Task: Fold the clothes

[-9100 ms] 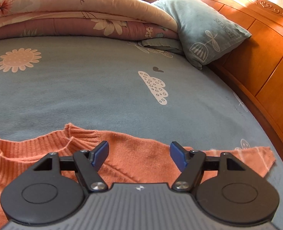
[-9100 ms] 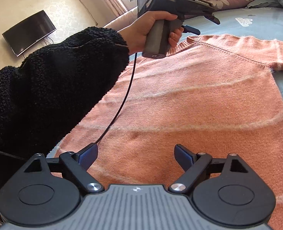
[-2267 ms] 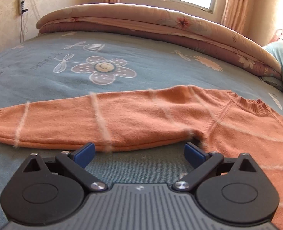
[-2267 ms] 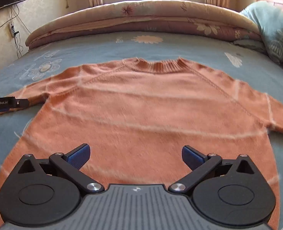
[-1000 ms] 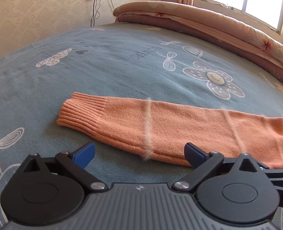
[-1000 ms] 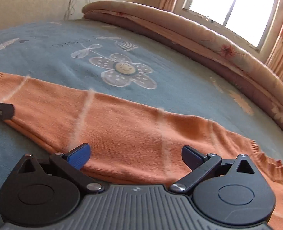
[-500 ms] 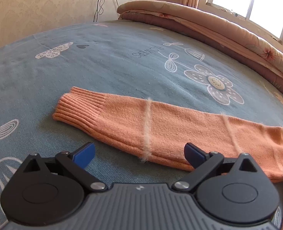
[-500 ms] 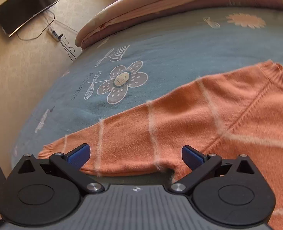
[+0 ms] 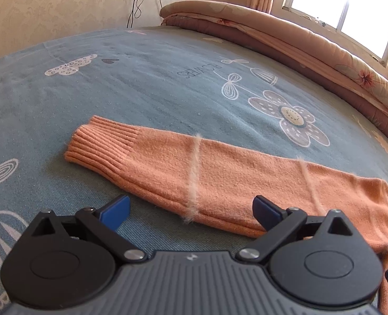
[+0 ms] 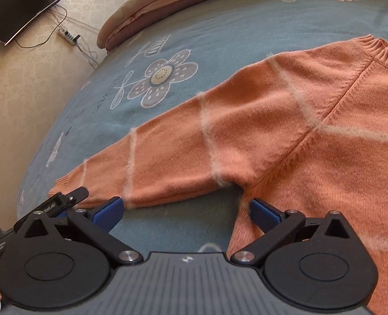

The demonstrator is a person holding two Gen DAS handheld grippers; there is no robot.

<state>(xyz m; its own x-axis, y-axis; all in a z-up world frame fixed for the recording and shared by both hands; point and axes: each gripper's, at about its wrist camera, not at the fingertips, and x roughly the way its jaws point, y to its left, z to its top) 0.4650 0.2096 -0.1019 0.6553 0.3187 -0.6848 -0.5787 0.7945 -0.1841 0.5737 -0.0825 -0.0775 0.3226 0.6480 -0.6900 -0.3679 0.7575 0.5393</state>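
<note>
An orange knit sweater [image 10: 312, 120] with pale fuzzy stripes lies flat on the blue bed sheet [image 9: 141, 84]. Its long sleeve [image 9: 194, 162] stretches left and ends in a ribbed cuff [image 9: 102, 144]. My left gripper [image 9: 191, 210] is open, just short of the sleeve's near edge, with nothing between its blue pads. My right gripper [image 10: 184, 212] is open too, hovering at the armpit [image 10: 236, 183] where the sleeve joins the body. The left gripper's fingers [image 10: 62, 202] show at the lower left of the right wrist view, near the cuff.
A rolled quilt [image 9: 299, 39] lies along the far side of the bed under a window [image 9: 343, 8]. A wall with hanging cables [image 9: 138, 2] stands beyond the bed's left end. A black TV [image 10: 23, 8] and a power strip [image 10: 67, 36] are on that wall.
The left gripper has edged a little closer to the sleeve near the cuff. The right gripper has dropped nearer the armpit. Both stay open; the sweater has not moved.
</note>
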